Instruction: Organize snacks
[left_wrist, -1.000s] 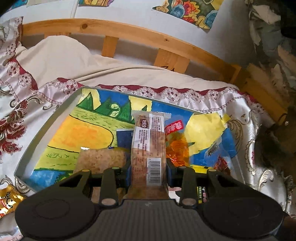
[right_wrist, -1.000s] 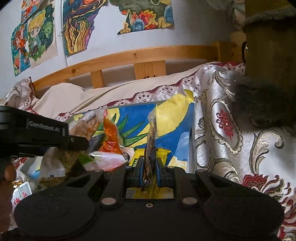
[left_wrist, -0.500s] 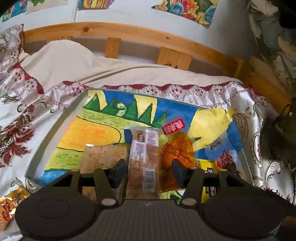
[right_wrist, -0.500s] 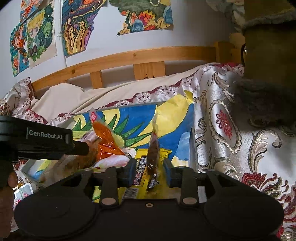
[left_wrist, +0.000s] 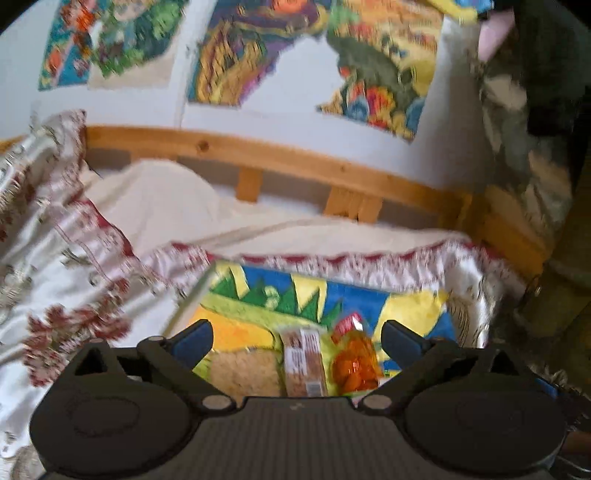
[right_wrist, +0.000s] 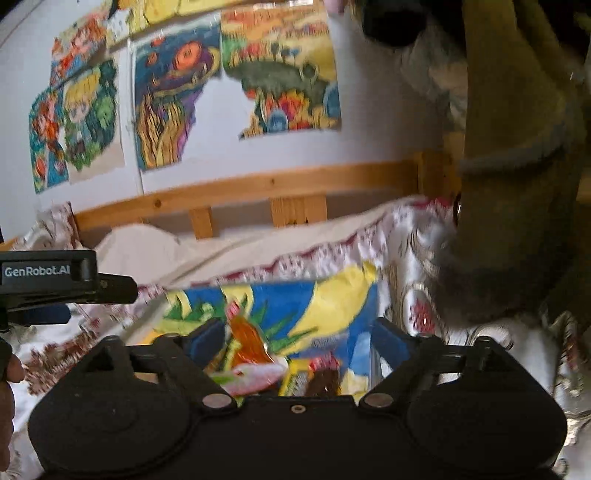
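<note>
A shallow tray (left_wrist: 373, 299) with a bright painted bottom lies on the bed; it also shows in the right wrist view (right_wrist: 332, 295). In it lie a brown biscuit slab (left_wrist: 243, 373), a long wrapped bar (left_wrist: 304, 363) and an orange snack bag (left_wrist: 354, 365). The orange bag (right_wrist: 247, 339), a pink packet (right_wrist: 247, 380) and a dark brown packet (right_wrist: 325, 380) show in the right wrist view. My left gripper (left_wrist: 295, 338) is open and empty above the bar. My right gripper (right_wrist: 297, 341) is open and empty above the dark packet.
A patterned white and red bedspread (left_wrist: 74, 288) surrounds the tray. A wooden bed rail (left_wrist: 295, 162) runs behind, under a wall with coloured drawings (right_wrist: 177, 110). A dark brown plush shape (right_wrist: 517, 184) stands at the right. The left gripper's body (right_wrist: 48, 280) shows at left.
Both grippers opened wide and let go of their snacks, the bar and the dark packet, which now lie in the tray. Both grippers drew back and tilted up, showing more wall.
</note>
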